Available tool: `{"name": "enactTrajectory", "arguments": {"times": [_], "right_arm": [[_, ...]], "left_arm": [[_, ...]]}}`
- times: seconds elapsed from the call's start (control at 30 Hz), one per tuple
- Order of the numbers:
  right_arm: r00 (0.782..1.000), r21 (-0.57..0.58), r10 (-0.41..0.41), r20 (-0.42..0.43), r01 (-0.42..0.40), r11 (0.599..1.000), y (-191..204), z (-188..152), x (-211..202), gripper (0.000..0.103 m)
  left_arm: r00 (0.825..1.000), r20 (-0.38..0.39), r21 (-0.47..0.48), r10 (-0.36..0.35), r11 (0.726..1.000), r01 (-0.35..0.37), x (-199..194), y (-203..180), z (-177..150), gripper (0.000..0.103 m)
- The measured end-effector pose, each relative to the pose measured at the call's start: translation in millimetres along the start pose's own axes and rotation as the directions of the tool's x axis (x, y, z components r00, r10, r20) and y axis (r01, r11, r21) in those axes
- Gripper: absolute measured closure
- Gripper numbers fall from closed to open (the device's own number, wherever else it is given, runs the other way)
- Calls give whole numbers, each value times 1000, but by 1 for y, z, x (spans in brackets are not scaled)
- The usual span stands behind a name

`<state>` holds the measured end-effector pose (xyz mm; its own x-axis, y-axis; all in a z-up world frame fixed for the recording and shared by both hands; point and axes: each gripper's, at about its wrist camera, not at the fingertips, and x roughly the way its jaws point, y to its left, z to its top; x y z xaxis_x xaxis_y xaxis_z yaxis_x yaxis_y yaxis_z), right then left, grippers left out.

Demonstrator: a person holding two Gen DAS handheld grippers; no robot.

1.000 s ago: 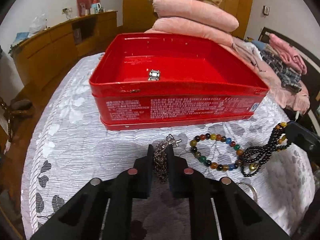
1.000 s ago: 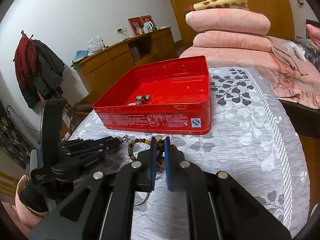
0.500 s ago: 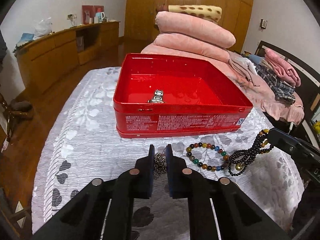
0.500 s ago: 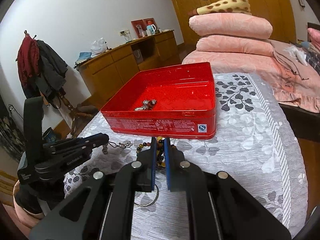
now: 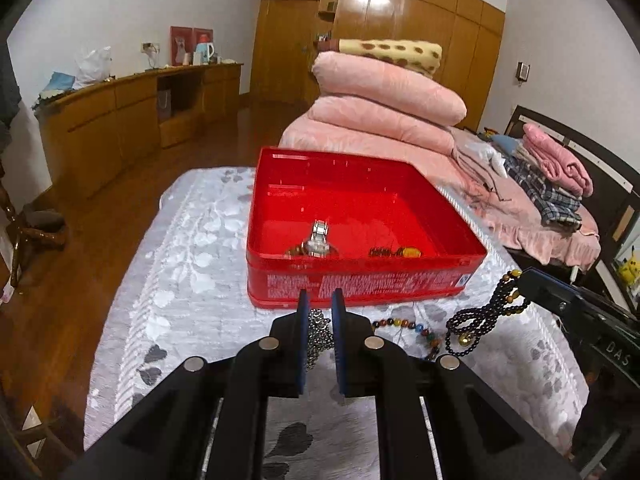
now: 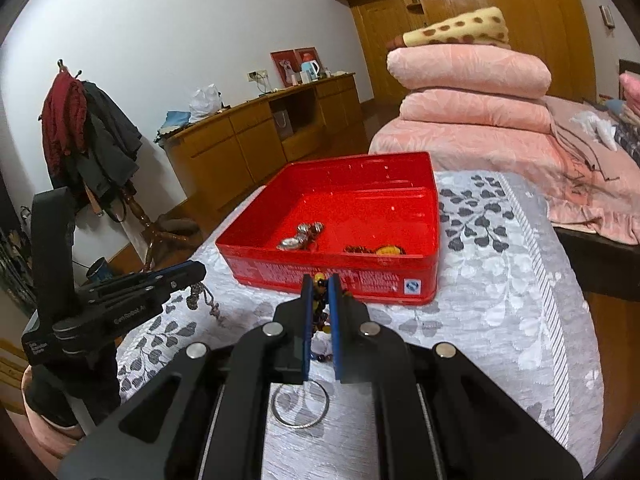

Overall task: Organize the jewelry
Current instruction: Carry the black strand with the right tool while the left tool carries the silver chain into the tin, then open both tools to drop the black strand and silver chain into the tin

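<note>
The silver chain [image 5: 318, 334] hangs between the pads of your left gripper [image 5: 319, 304], clamped there and lifted off the cloth, just in front of the red tin [image 5: 360, 280]. Your right gripper [image 6: 320, 286] is closed on the black bead strand [image 5: 478, 316], which dangles in loops below its tip with a few amber beads and a small gold bell at the bottom. From the right wrist view those beads show squeezed between the 2 blue pads.

The multicoloured bead bracelet [image 5: 408, 328] lies flat on the cloth between the 2 grippers, near the tin's front wall. A thin silver bangle [image 6: 300, 404] lies on the cloth under your right gripper.

Inside the open tin, a silver watch [image 5: 318, 238] rests near the front wall, with a brown and orange beaded piece [image 5: 394, 252] beside it to the right.

The tin sits on a grey tablecloth [image 5: 192, 264] with a leaf pattern. Behind it, pink quilts [image 5: 384, 100] are stacked on a bed.
</note>
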<state>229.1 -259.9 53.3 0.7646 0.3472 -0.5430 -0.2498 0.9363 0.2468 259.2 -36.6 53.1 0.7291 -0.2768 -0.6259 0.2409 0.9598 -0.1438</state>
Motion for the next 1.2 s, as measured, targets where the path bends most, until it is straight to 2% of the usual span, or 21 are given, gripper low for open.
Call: {"name": "enactTrajectory", "arguments": {"times": [0.3,0.63,0.83,0.97,1.03,1.07,1.2], "right_arm": [[999,-33,22,29,-21,999,10,23,0,96],[996,-78,36,83,-29,997,16,70,5,96],[998,-56,15,56,-12,998,5,85,36,96],[1000,-30,-8,29,9,999,-6,92,61,94],[999,-15,-46,5,47,999,-15,93,76,93],[998,-12,-58,-1,58,998,-17,93,80,93],[997,-5,-74,-16,73,997,-24,85,86,92]], "left_arm": [[998,69,5,-15,1000,15,-13,-5,28,92],[988,153,3,-30,1000,29,-7,-12,77,94],[990,141,-1,-19,1000,19,27,-13,95,94],[996,92,-10,0,1000,1,54,-11,99,94],[998,61,-10,19,1000,-19,67,-10,98,73],[998,54,-13,33,999,-32,73,-8,97,55],[997,44,-5,55,998,-55,77,-4,88,52]]}}
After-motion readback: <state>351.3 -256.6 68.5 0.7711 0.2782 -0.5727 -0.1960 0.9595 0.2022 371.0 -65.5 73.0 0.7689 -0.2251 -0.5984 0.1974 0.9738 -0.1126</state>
